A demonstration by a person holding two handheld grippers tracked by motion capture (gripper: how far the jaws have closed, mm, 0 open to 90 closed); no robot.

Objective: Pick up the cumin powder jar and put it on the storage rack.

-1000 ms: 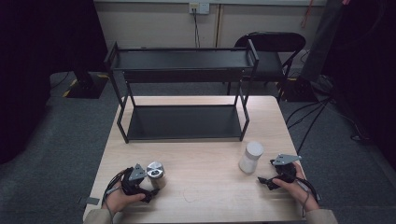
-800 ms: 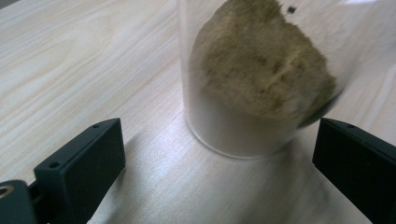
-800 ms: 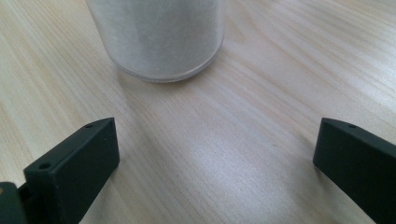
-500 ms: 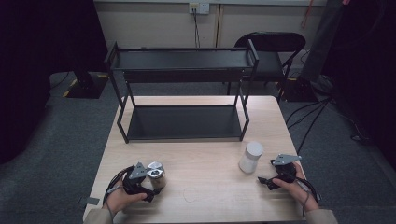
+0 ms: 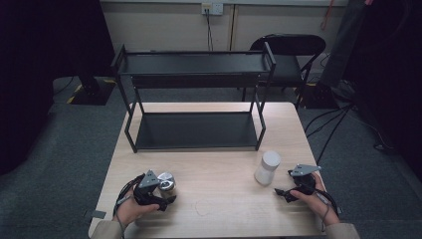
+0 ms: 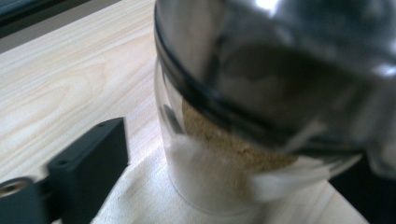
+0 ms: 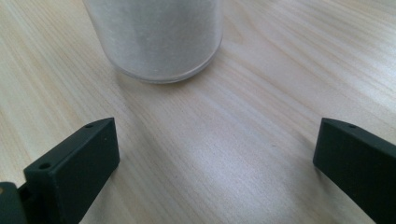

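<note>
A glass jar (image 5: 165, 182) with a shiny metal lid and brown powder inside stands near the table's front left. My left gripper (image 5: 166, 191) is open around it. In the left gripper view the jar (image 6: 243, 121) looms very close and blurred, with a gap between it and the one black finger (image 6: 88, 158) that shows. A white jar (image 5: 267, 168) with a white lid stands at the front right. My right gripper (image 5: 284, 185) is open just to its right, pointing at it. In the right gripper view the white jar (image 7: 154, 37) sits ahead of the gripper (image 7: 215, 154), outside the wide-apart jaws.
A black two-level metal rack (image 5: 194, 64) stands on the far half of the wooden table (image 5: 219, 209), both shelves bare. A black folding chair (image 5: 291, 50) is behind the table at the right. Cables trail on the floor at the right.
My left gripper has edged slightly forward around the glass jar. The right gripper and both jars have not moved.
</note>
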